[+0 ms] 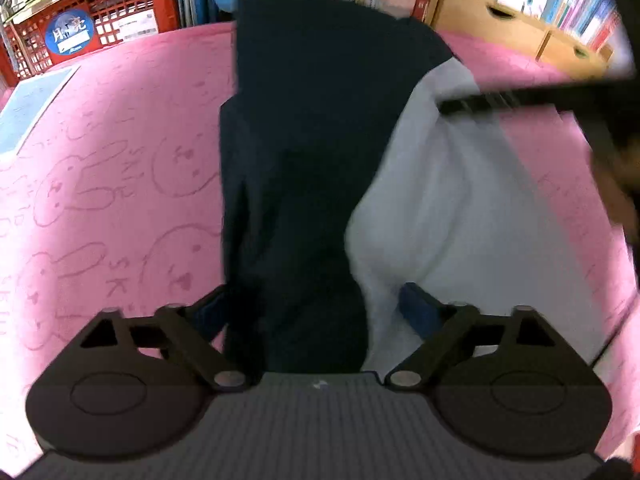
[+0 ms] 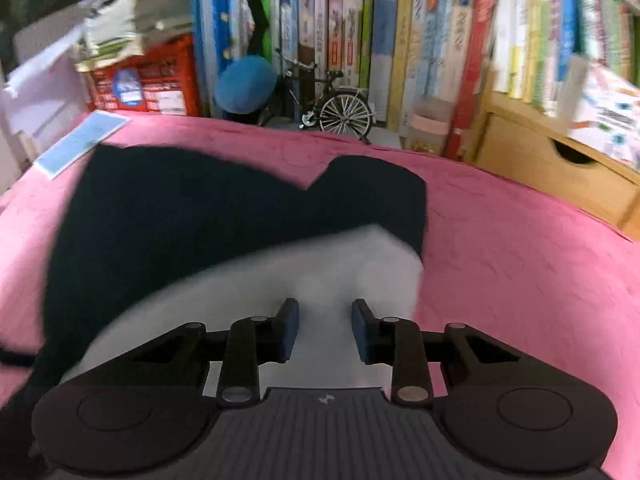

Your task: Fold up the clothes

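- Left wrist view: left tool (image 1: 316, 312) spread wide, straddling near end of navy/white garment (image 1: 320, 160); long axis runs away, on pink surface (image 1: 120, 160).
- Right tool (image 2: 325, 330) partly closed, nothing pinched, over white part.

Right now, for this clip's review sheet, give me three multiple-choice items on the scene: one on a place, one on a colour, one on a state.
1. Where does the toy bicycle stand?
A. on the garment
B. in front of the books
C. inside the red crate

2. What colour is the cloth under the garment?
A. pink
B. green
C. grey

3. How does the left gripper stand?
A. shut on the crate
B. out of view
C. open wide, with garment fabric lying between its fingers

Answers: 1 B, it stands at the foot of the books in the right wrist view. 2 A, pink shows all round the dark and white garment. 3 C, its fingers are far apart either side of the fabric.
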